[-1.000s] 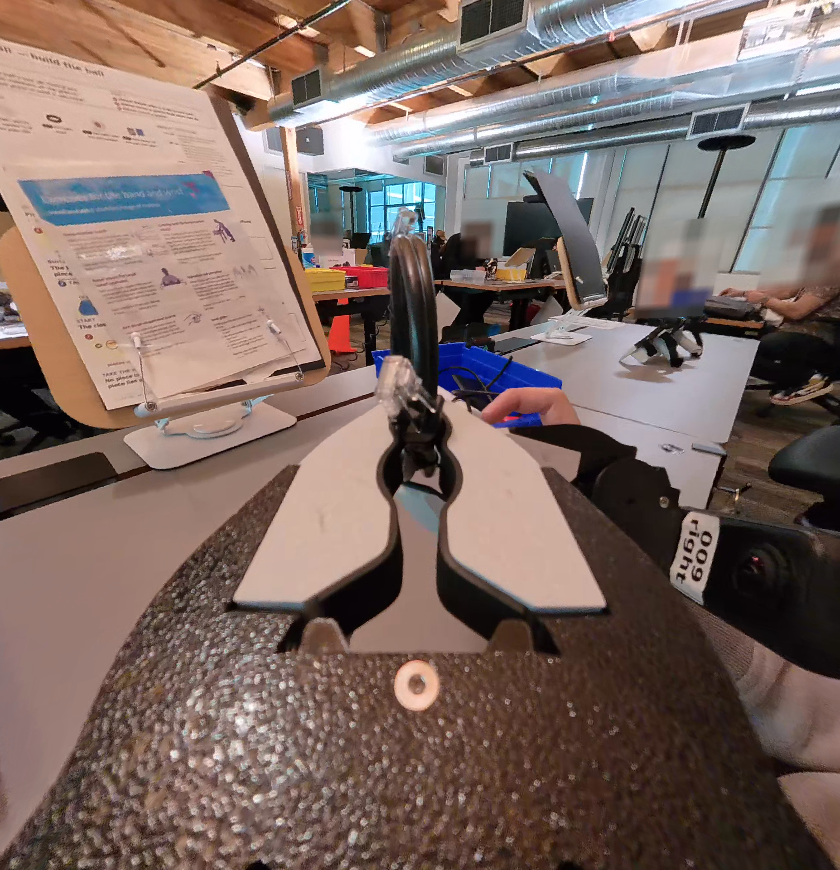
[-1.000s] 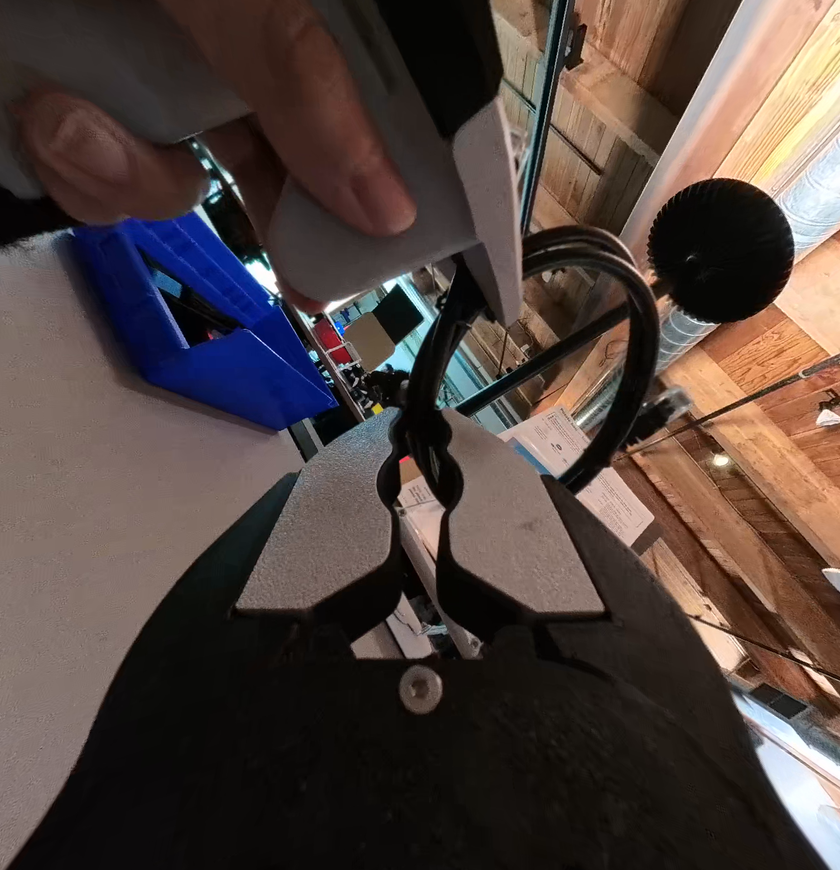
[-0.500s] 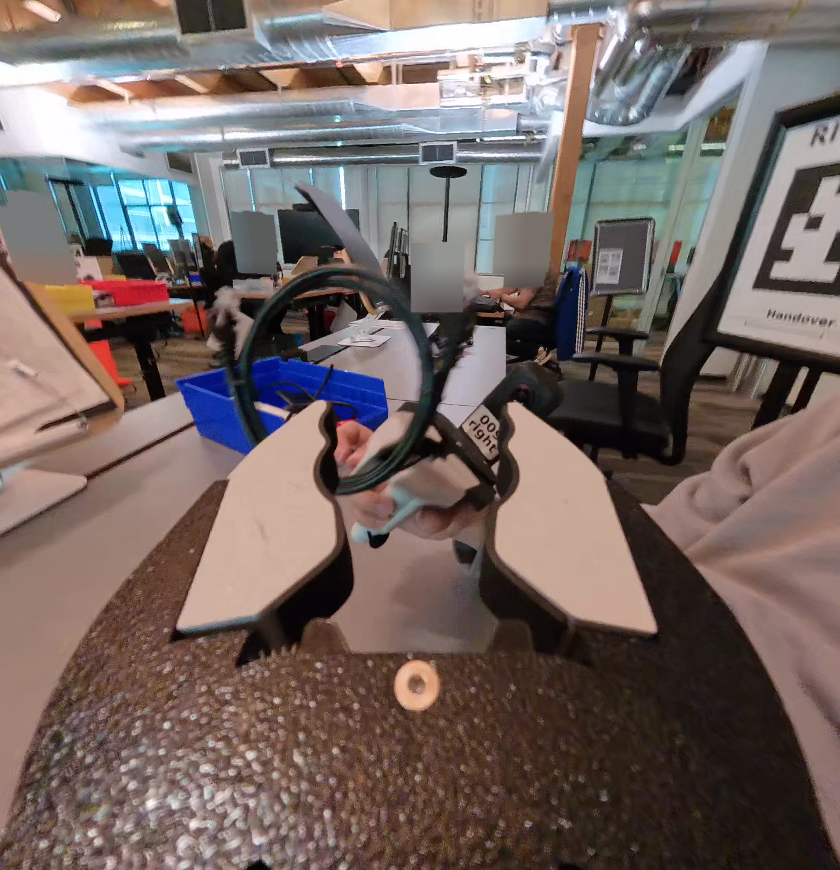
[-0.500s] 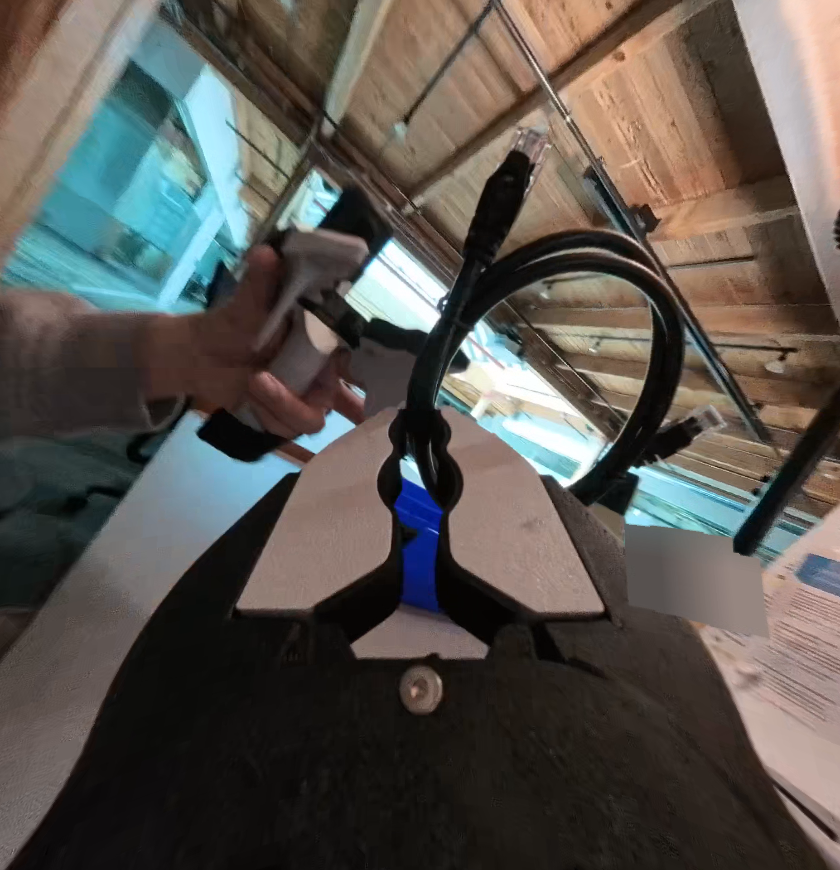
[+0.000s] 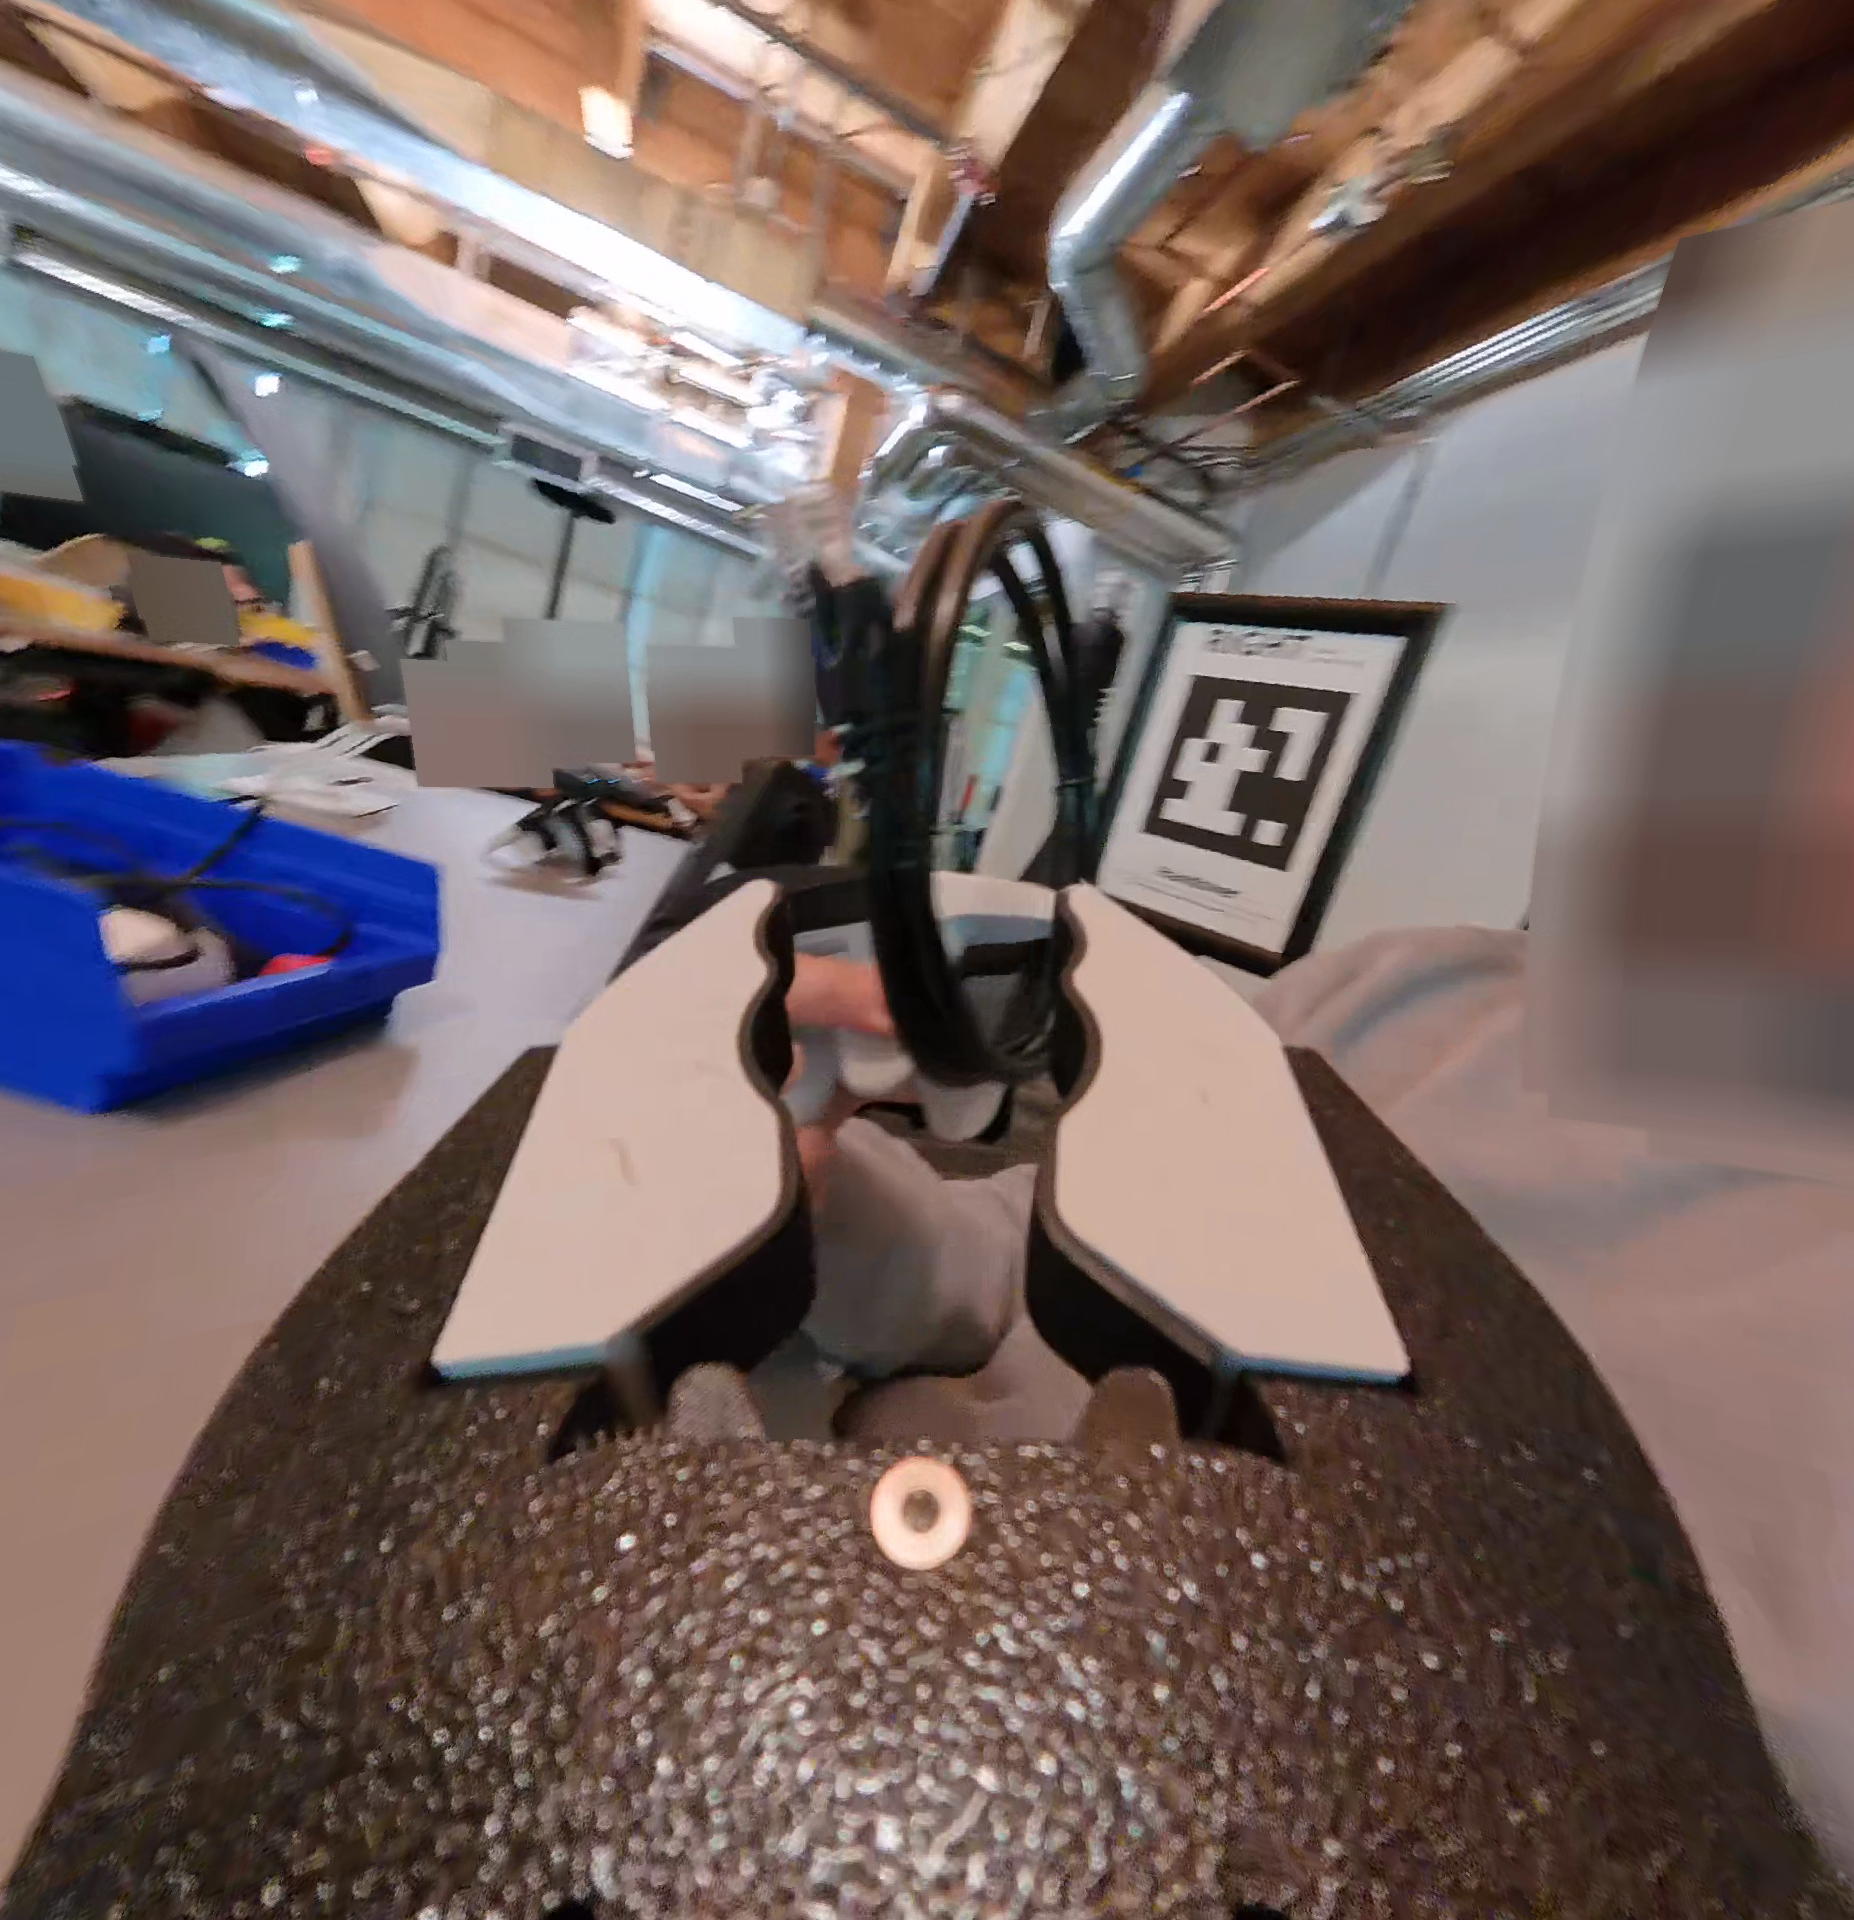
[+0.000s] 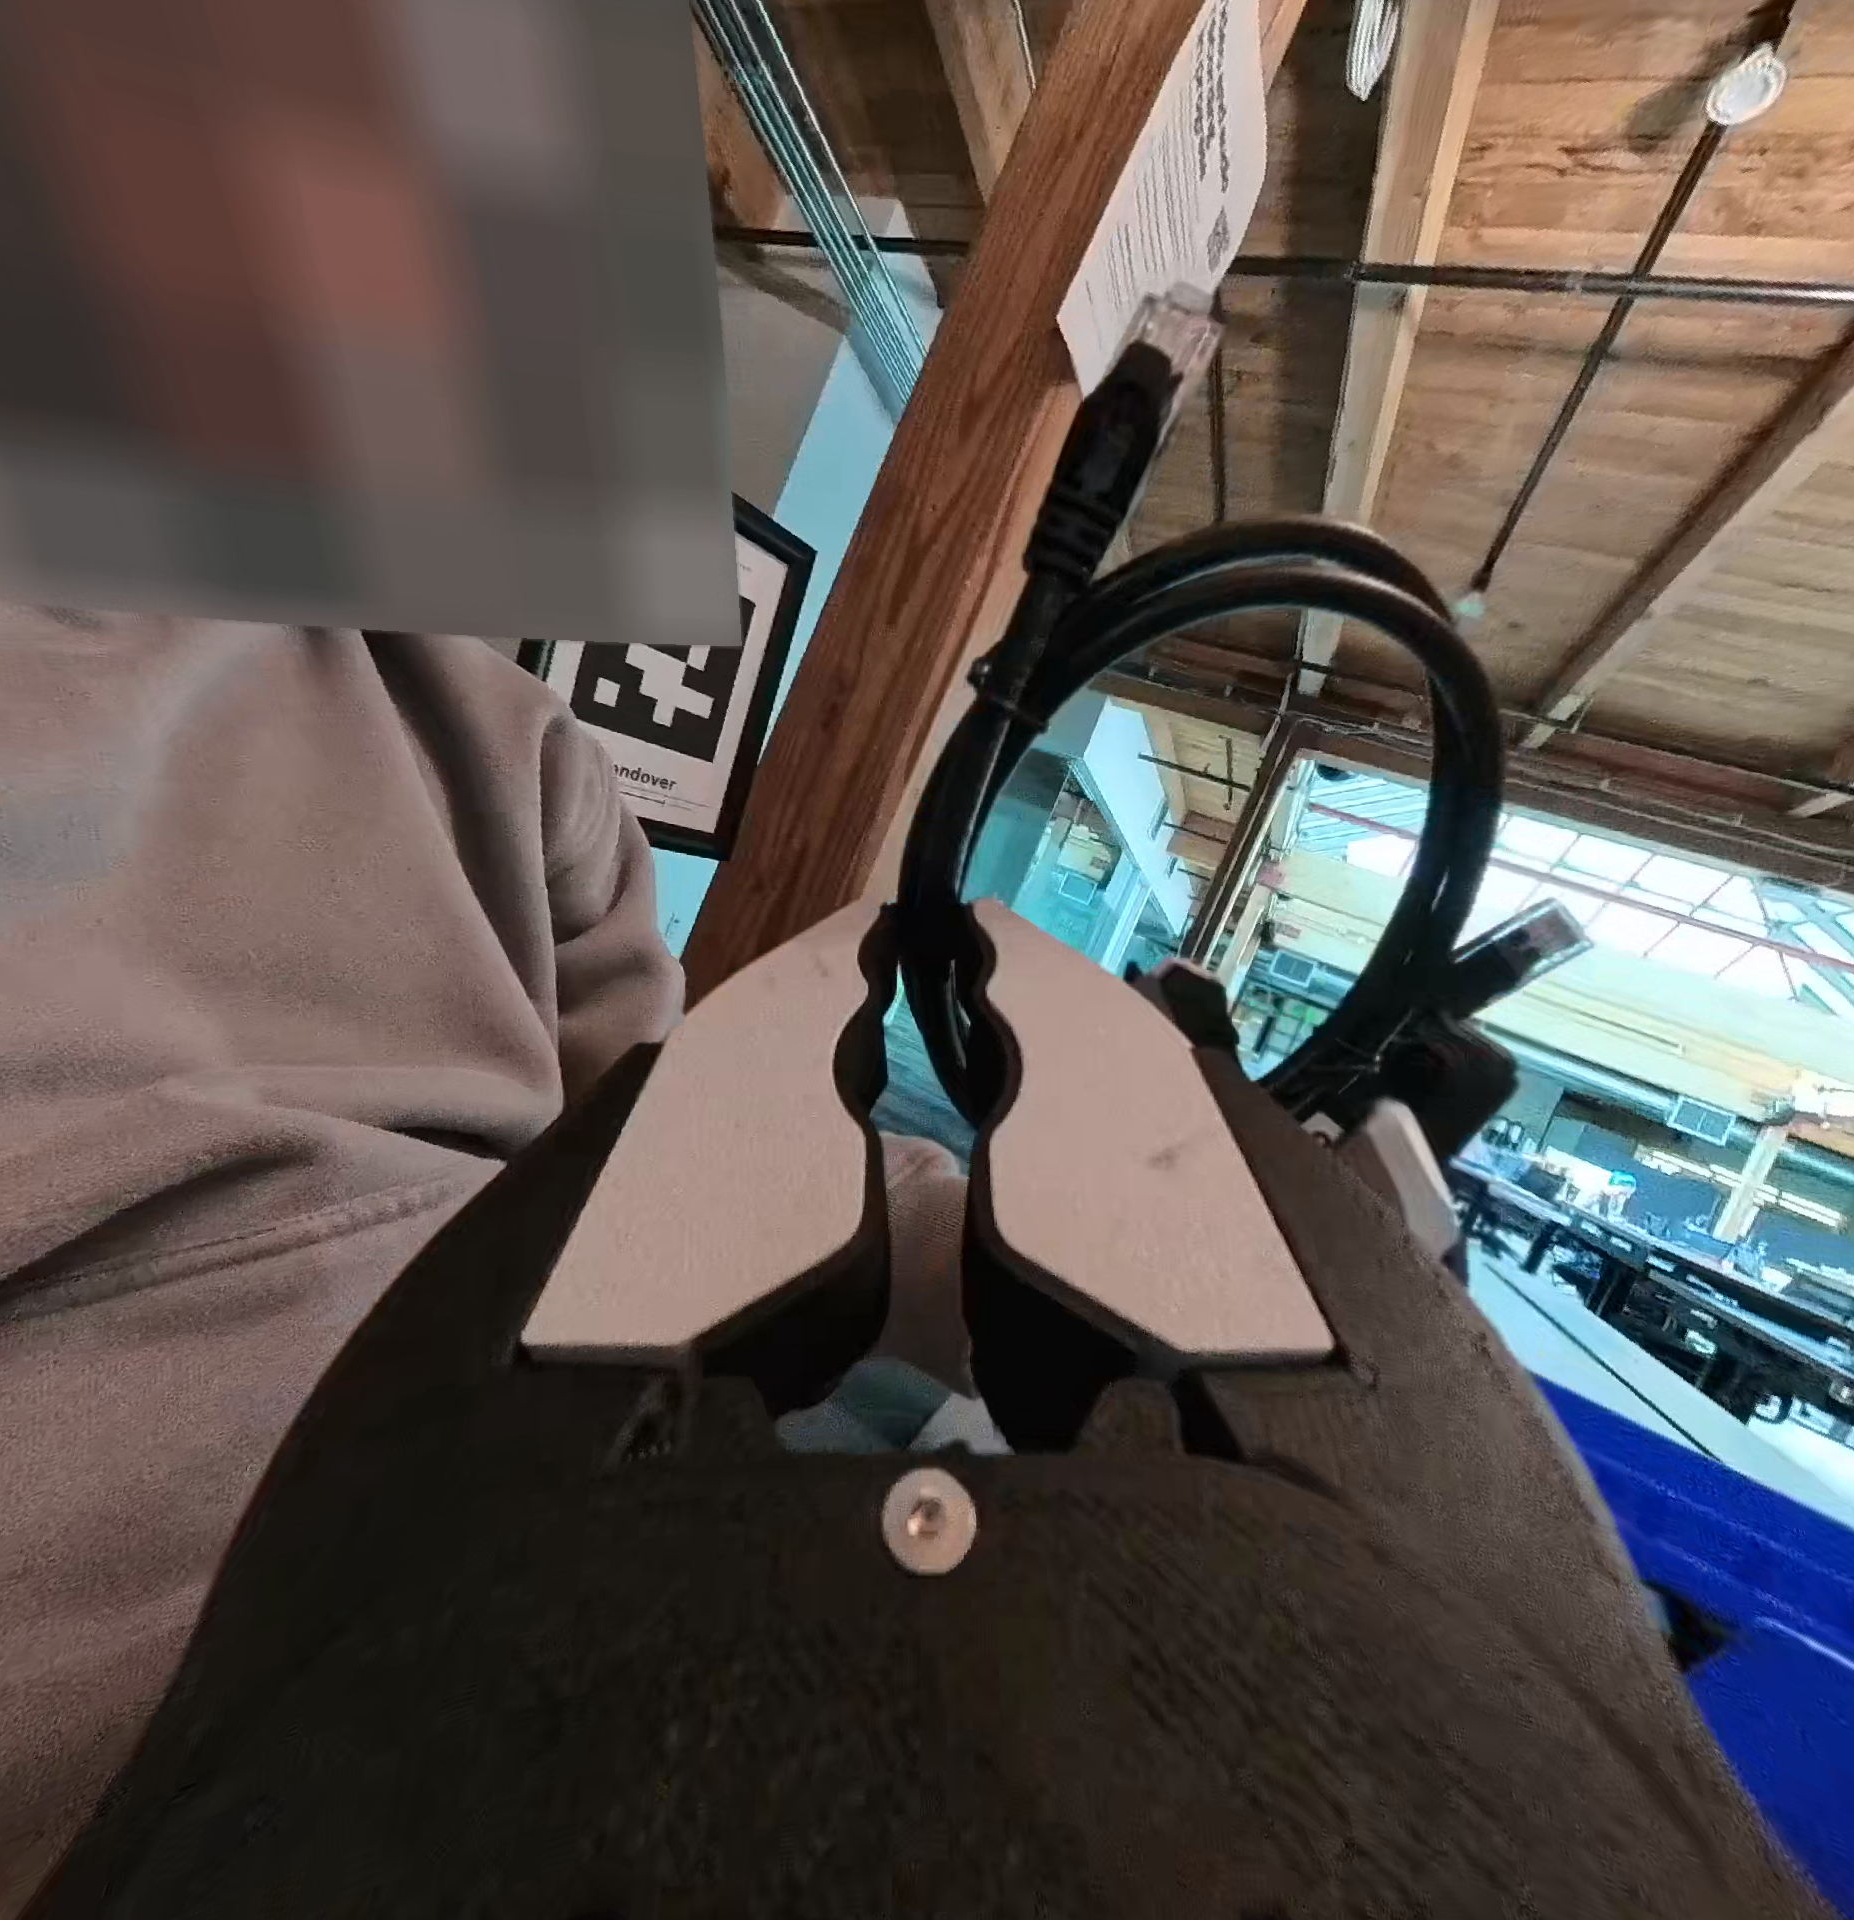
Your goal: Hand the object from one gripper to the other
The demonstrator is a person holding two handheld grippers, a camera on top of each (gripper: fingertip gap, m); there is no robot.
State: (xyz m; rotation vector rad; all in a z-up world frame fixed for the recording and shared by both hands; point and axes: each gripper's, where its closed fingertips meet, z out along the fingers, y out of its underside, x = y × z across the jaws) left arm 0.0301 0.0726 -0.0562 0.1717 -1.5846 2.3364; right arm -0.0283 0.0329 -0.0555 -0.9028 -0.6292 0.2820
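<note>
Grey desk (image 5: pixel 227 1195) carrying a blue plastic bin (image 5: pixel 227 997) at its left edge. Right tongs (image 6: pixel 928 935), flat grey plates, clamped on the coiled black round-section cable (image 6: pixel 1442 790); left tongs (image 5: pixel 918 914) spread apart, the coil (image 5: pixel 907 831) standing untouched in their gap.

Support surface: grey table and items resting on it

The grey table (image 5: pixel 227 1164) carries a blue bin (image 5: pixel 190 961) at 9 o'clock in the left wrist view; the bin holds dark cables. A black-and-white folded object (image 5: pixel 564 831) lies farther back, at 11 o'clock, well apart from the bin.
</note>
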